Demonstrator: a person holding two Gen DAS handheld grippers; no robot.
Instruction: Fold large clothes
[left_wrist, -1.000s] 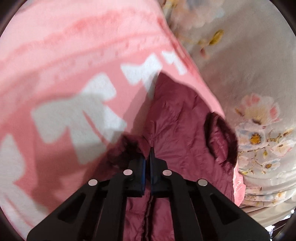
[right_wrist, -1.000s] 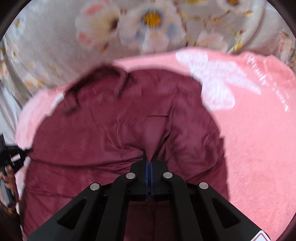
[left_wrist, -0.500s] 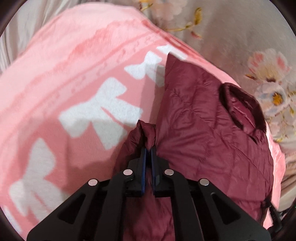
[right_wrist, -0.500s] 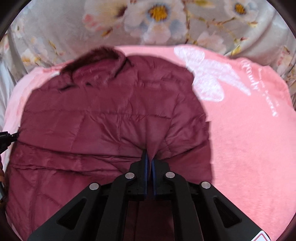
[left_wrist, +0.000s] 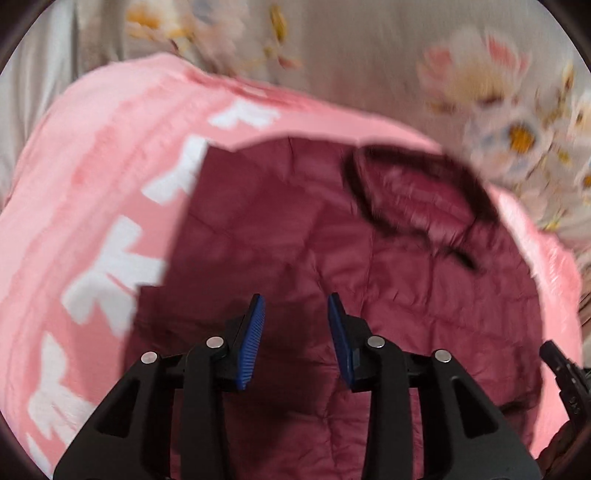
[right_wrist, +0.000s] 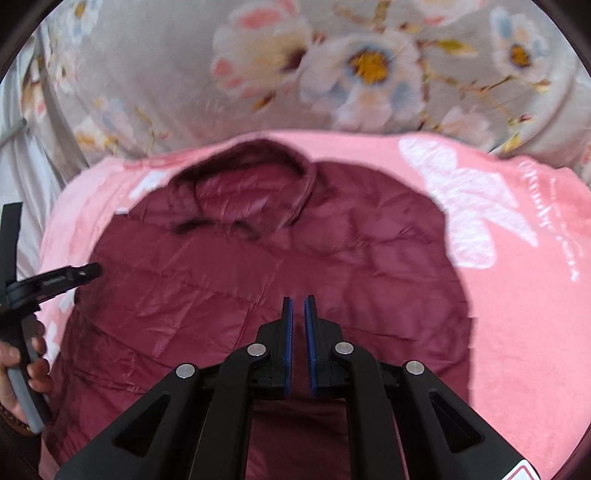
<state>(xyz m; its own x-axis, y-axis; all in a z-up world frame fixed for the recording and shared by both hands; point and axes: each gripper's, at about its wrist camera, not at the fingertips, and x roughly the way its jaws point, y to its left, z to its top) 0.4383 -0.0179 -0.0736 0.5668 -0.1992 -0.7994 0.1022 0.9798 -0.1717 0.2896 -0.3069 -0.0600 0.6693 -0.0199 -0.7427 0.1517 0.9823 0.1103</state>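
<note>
A maroon quilted jacket (right_wrist: 332, 258) lies spread flat on a pink blanket (right_wrist: 524, 332) with white bow shapes, its dark-trimmed collar (right_wrist: 251, 184) at the far end, toward grey floral bedding (right_wrist: 332, 74) behind the blanket. The left gripper (left_wrist: 295, 306) hovers over the jacket with its blue-padded fingers (left_wrist: 255, 332) parted; they have just been opening, and no cloth sits between them, only the jacket's surface below. The right gripper (right_wrist: 298, 306) hangs above the jacket's lower middle with its fingers (right_wrist: 288, 332) drawn nearly together, a thin gap showing between the pads and no fabric pinched in it. In the right wrist view the left gripper shows at the left edge, gripped by a hand (right_wrist: 26, 373), its tip over the jacket's side. The left wrist view is blurred
</note>
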